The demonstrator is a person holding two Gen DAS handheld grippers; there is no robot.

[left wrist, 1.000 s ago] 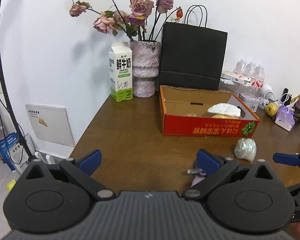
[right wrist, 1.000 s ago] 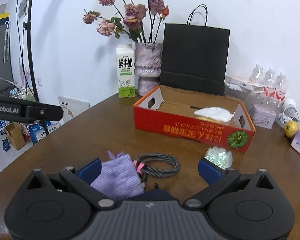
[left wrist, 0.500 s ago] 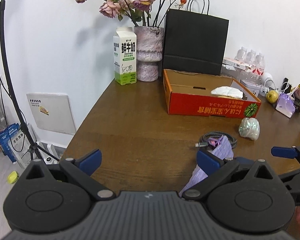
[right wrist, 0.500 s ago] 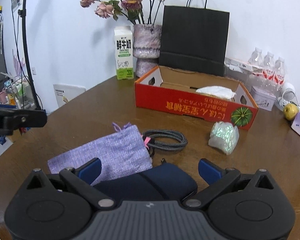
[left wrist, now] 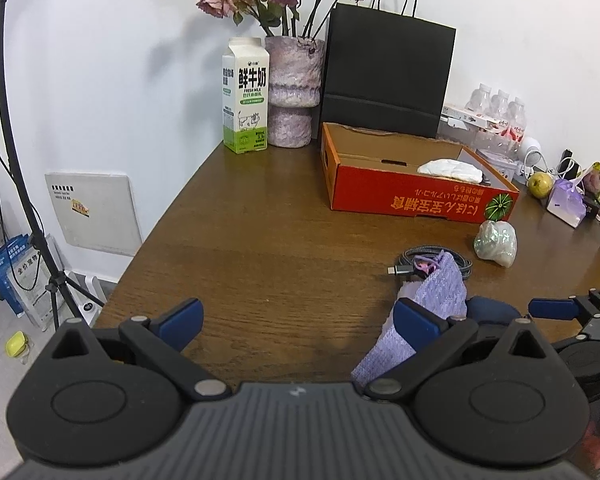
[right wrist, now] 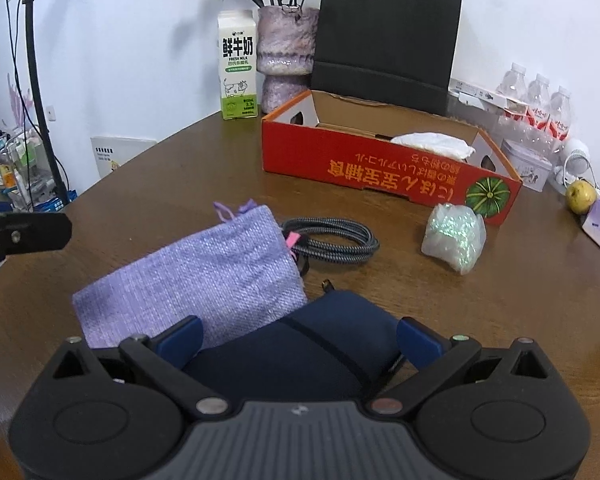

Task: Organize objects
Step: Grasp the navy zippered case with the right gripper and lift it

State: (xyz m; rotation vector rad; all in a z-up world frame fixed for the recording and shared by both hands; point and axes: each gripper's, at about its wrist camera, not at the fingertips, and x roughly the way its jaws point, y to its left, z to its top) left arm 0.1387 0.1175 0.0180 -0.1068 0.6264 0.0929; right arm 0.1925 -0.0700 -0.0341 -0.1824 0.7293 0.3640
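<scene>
A lilac woven pouch (right wrist: pixel 204 272) lies on the brown table, also in the left wrist view (left wrist: pixel 432 304). A dark blue case (right wrist: pixel 300 352) lies against it, between the open jaws of my right gripper (right wrist: pixel 300 334). A coiled grey cable (right wrist: pixel 332 240) and a shiny wrapped bundle (right wrist: pixel 456 236) lie beyond, in front of the red cardboard box (right wrist: pixel 380 168), which holds a white cloth (right wrist: pixel 432 142). My left gripper (left wrist: pixel 296 318) is open and empty over bare table, left of the pouch.
A milk carton (left wrist: pixel 246 96), a vase of dried roses (left wrist: pixel 294 92) and a black paper bag (left wrist: pixel 388 76) stand at the back. Water bottles (right wrist: pixel 540 100), a tin, a pear (right wrist: pixel 580 196) and small items crowd the right. The table edge (left wrist: pixel 140 248) drops off at left.
Both grippers have pulled back and up from the box. The pouch, cable and dark blue case have come more fully into view, with the case now between the right jaws.
</scene>
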